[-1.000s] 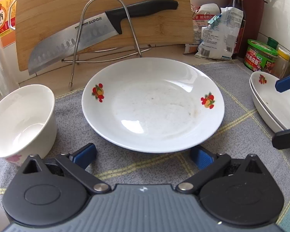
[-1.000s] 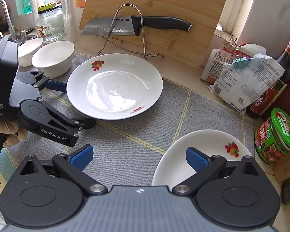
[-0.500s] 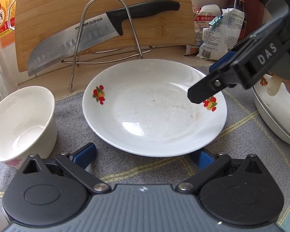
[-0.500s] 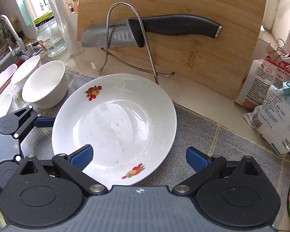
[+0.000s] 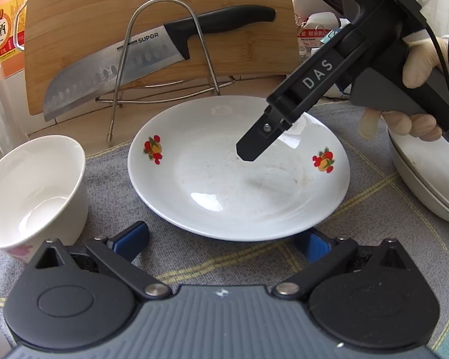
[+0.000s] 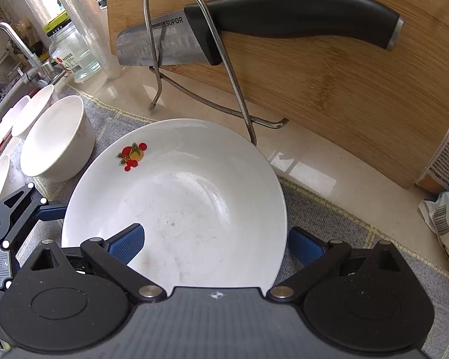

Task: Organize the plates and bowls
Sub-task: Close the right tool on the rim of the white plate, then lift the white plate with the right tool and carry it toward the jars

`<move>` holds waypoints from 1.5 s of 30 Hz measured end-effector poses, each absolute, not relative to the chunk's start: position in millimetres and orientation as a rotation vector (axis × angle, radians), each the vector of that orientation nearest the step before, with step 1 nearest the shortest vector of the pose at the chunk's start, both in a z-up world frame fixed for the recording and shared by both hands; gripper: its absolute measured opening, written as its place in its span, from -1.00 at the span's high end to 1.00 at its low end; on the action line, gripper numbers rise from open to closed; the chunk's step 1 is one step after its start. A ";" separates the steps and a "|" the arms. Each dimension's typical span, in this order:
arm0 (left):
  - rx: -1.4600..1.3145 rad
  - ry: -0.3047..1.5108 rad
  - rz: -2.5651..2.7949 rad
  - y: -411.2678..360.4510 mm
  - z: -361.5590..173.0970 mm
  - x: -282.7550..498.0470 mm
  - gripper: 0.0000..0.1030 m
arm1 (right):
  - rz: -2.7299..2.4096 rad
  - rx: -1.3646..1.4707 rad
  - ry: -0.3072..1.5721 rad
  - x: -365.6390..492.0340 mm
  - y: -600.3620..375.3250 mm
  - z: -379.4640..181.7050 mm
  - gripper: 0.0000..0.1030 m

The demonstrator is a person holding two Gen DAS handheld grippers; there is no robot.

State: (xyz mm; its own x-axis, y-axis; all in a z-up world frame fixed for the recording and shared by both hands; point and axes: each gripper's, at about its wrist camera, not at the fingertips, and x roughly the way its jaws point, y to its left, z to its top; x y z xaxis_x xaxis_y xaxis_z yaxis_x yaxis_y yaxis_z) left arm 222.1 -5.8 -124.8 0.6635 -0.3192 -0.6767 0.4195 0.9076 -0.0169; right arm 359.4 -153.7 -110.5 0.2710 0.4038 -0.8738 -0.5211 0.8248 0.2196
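While the white plate (image 5: 239, 179) with red fruit prints lies flat on the grey cloth (image 5: 368, 218) that covers the counter (image 6: 194, 101), both tools are close around it. The left hand-held gripper (image 5: 221, 243) sits low at the plate's near edge with its blue pads (image 5: 131, 239) spread wide, one to either side of the rim, and it has hold of nothing. The right hand-held gripper (image 6: 215, 243) is over the plate from the other side; its jaws are also wide apart and empty, the left pad above the plate's inside and the right pad just outside the rim. In the left wrist view the right tool shows as a black body marked DAS, its tip hanging above the plate's middle, held by a gloved hand (image 5: 416, 89). Whether either tool touches the plate I cannot tell.

Just beside the plate on the left stands a white bowl (image 5: 33, 194), upright and empty. In the right wrist view more bowls (image 6: 21, 119) lie beyond it near the sink edge and tap (image 6: 18, 51). On the right of the left wrist view, stacked plates (image 5: 428, 179) rest under the gloved hand. Behind the plate a wire rack (image 5: 164, 59) holds a knife (image 5: 140, 65) against an upright wooden cutting board (image 5: 104, 9).
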 end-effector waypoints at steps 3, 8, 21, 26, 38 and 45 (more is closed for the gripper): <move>0.146 0.742 -0.418 -6.4 -123.8 222.9 -1.00 | 0.647 -0.163 1.144 359.9 -150.8 -110.5 -1.00; 0.153 0.739 -0.428 -6.7 -123.3 224.2 -1.00 | 0.661 -0.186 1.140 361.9 -150.0 -110.4 -1.00; 0.198 0.727 -0.449 -11.9 -119.0 223.5 -1.00 | 0.793 -0.154 1.198 387.2 -144.3 -107.0 -1.00; 0.232 0.702 -0.458 -16.6 -118.0 221.4 -1.00 | 0.811 -0.103 1.210 396.4 -146.0 -105.6 -1.00; 0.260 0.691 -0.480 -20.5 -114.7 220.0 -1.00 | 0.807 -0.083 1.217 400.1 -140.8 -106.6 -1.00; 0.257 0.703 -0.488 -19.5 -113.7 222.3 -0.99 | 0.800 -0.104 1.217 398.6 -137.9 -106.5 -1.00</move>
